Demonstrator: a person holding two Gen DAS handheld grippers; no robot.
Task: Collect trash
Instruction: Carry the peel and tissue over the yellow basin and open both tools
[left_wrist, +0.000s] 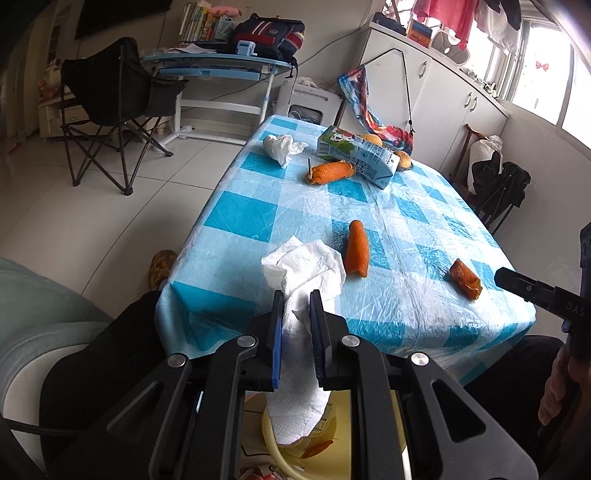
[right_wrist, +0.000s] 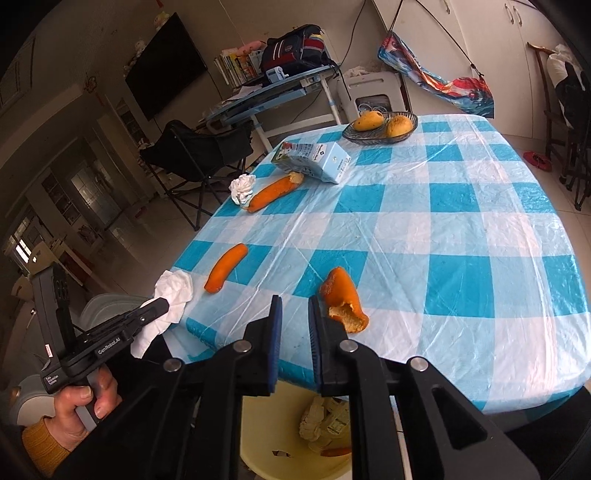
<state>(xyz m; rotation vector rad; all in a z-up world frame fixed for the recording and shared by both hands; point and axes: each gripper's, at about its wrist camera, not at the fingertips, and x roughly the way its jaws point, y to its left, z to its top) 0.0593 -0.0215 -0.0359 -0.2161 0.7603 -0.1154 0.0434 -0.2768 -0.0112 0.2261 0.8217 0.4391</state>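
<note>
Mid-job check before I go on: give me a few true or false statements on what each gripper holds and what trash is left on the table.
1. The left gripper is shut on the white tissue. True.
2. The right gripper holds an orange peel. False: its jaws are apart with nothing between them; the nearest orange peel lies on the table.
3. The milk carton stands upright. False: it lies on its side.
4. A crumpled tissue lies at the table's far left edge. True.
5. The yellow bin below the table edge is bare. False: it already holds trash.
</note>
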